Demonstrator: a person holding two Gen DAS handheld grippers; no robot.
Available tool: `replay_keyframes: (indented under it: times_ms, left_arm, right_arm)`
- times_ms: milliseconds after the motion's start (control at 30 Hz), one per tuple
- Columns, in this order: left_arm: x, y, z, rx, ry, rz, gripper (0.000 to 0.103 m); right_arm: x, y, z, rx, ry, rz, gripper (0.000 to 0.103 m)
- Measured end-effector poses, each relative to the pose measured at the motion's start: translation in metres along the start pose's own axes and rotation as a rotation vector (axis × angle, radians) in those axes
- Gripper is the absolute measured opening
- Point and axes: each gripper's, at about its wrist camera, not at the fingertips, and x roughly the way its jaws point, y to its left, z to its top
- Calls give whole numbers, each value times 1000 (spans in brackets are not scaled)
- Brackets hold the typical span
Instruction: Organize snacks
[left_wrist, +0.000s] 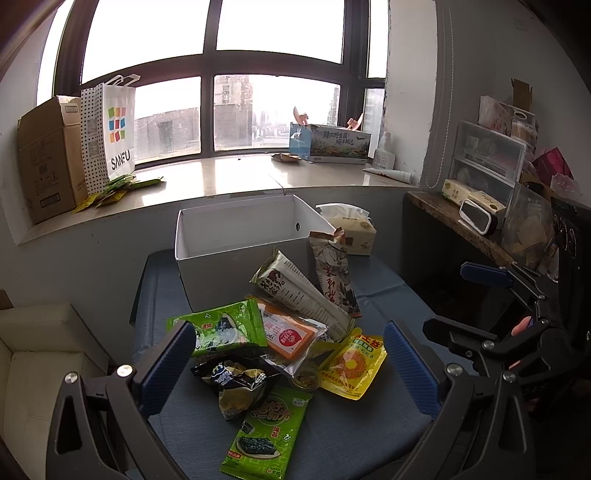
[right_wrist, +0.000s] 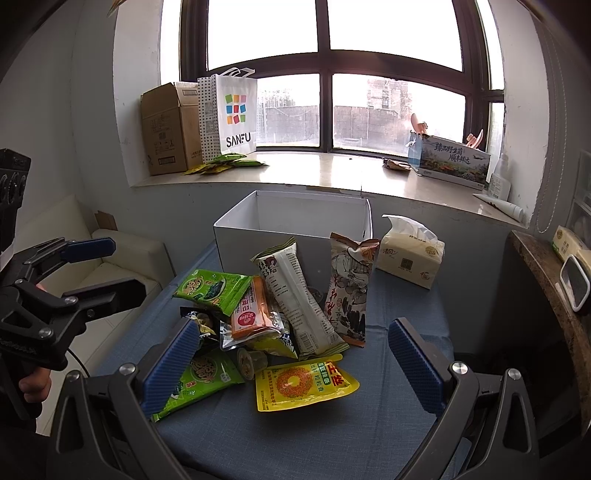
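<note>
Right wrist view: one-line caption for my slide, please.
Open right tongs hover over a heap of snack packets on blue cloth, an open white cardboard box waiting behind.

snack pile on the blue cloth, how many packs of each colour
green packs: 2
yellow pack: 1
orange pack: 1
dark crinkled bag: 1
long pale packs: 2
small cup: 1
total: 8
There may be more hidden under the pile.

Snack pile before box; tissue pack right.
</note>
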Motion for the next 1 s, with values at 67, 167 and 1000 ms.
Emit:
replay_keyframes:
  times_ms: [67, 167, 1000]
  left_arm:
    - [0, 0, 0, 0, 0, 3, 103]
    - [-1, 0, 0, -2, -2, -1, 103]
    - [-6, 1, 0, 5, -53, -3, 103]
  right_arm:
    - [1, -1, 0, -2, 3, -2, 103]
    - [1, -1, 0, 0, 3, 0, 103]
    - [17, -14, -6, 27, 32, -2, 103]
